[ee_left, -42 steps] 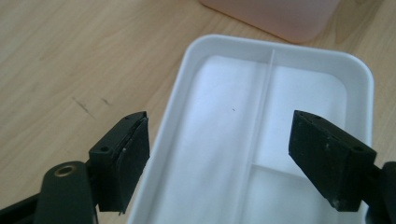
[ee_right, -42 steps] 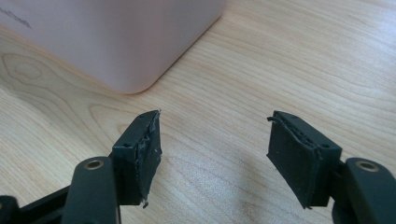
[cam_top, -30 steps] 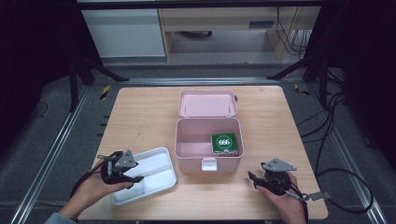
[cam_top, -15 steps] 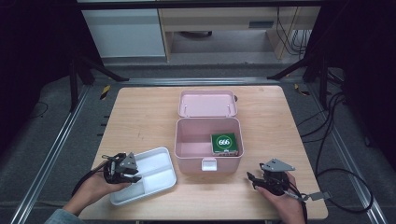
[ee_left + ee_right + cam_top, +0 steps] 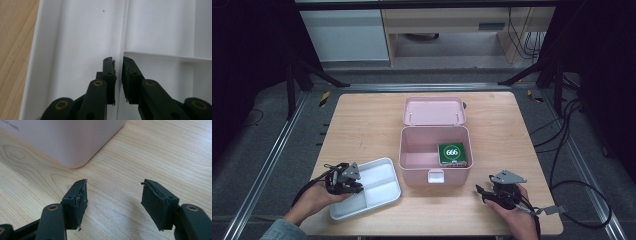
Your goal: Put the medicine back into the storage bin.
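1. Desk (image 5: 362, 120): light wood top, rect.

2. White divided tray (image 5: 372, 192): plastic insert w/ compartments, lies at front-left corner of desk, just beside the pink box, slightly askew. No print seen.

3. Left tongs (image 5: 354, 184): over tray's left end. In left gripper view the tongs (image 5: 118, 72) have just been closing and now clamp the tray's centre divider rib (image 5: 123, 37), pads either side of it, rib between them.

4. Pink storage box (image 5: 434, 156): mid-desk, open; lid (image 5: 433, 110) folded flat toward far edge; latch tab (image 5: 435, 176) on front wall. Base interior mostly bare.

5. Green packet (image 5: 453, 154): inside box, front-right corner of base. Reads "666" in white on a round badge; smaller print too small to read.

6. Right tongs (image 5: 482, 192): near front-right corner of desk, resting low, jaws apart, nothing between. Right gripper view: tongs (image 5: 113, 197) above bare wood, box corner (image 5: 75, 150) ahead.

Step in hand (est.): grip on tray taken; lift not begun. Next move prob. calls for raising tray level by the rib, carrying it right over box rim, lowering square into base. Thin rib, so tray may swing; right tongs free to steady box or tray.
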{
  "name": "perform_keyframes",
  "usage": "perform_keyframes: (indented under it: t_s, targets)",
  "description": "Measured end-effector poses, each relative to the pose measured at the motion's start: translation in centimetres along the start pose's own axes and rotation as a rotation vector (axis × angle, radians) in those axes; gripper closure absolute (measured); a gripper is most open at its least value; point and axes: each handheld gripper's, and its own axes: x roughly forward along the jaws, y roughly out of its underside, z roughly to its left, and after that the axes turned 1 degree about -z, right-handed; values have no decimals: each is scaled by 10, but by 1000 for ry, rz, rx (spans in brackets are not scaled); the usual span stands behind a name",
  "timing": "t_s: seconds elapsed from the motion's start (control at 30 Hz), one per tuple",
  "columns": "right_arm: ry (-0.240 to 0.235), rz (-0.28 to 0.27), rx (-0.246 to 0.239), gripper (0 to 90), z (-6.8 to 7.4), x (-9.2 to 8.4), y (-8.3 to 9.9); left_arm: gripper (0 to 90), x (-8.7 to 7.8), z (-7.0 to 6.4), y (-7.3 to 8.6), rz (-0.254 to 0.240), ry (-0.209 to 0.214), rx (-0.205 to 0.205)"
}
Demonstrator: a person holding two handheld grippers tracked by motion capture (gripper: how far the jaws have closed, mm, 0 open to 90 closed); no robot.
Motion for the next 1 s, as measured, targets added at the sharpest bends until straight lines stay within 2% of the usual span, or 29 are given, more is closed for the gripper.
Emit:
perform_keyframes:
  t_s: [0.07, 0.17, 0.37, 0.47, 0.5, 0.53, 0.57, 0.6, 0.67, 0.73, 0.77, 0.83, 1.0]
  targets:
    - [0, 1, -2, 372, 0, 0, 0, 871, 1, 0, -2, -1, 9, 10]
    - [3, -4, -2, 372, -1, -1, 0, 890, 1, 3, -2, -16, 27, -7]
    - [5, 0, -1, 372, -2, -1, 0, 893, -6, 5, -2, -42, 2, 1]
    - [4, 1, -2, 372, -1, 0, 0, 893, -21, 9, -3, -83, -6, -10]
    - [4, 1, -2, 372, -1, 0, 0, 893, -21, 9, -3, -83, -6, -10]
    - [3, -2, -3, 371, -2, -1, 0, 893, -30, 11, -6, -95, -22, -6]
    - [3, -2, -3, 371, -2, -1, 0, 893, -30, 11, -6, -95, -22, -6]
    - [2, -3, -1, 371, -2, -1, 0, 893, -39, 13, -9, -113, -60, -10]
    - [2, -2, -1, 372, -2, -1, 0, 893, -43, 15, -10, -121, -65, -9]
    - [2, -5, 3, 370, -3, -1, 0, 893, -58, 21, -16, -155, -82, -12]
    - [2, -5, 3, 370, -3, -1, 0, 894, -58, 21, -16, -155, -82, -12]
    - [4, -3, 4, 371, -3, 0, 0, 894, -70, 26, -23, -169, -89, -1]
    - [7, -5, -1, 372, -3, -1, 0, 894, -85, 32, -35, -185, -107, 14]
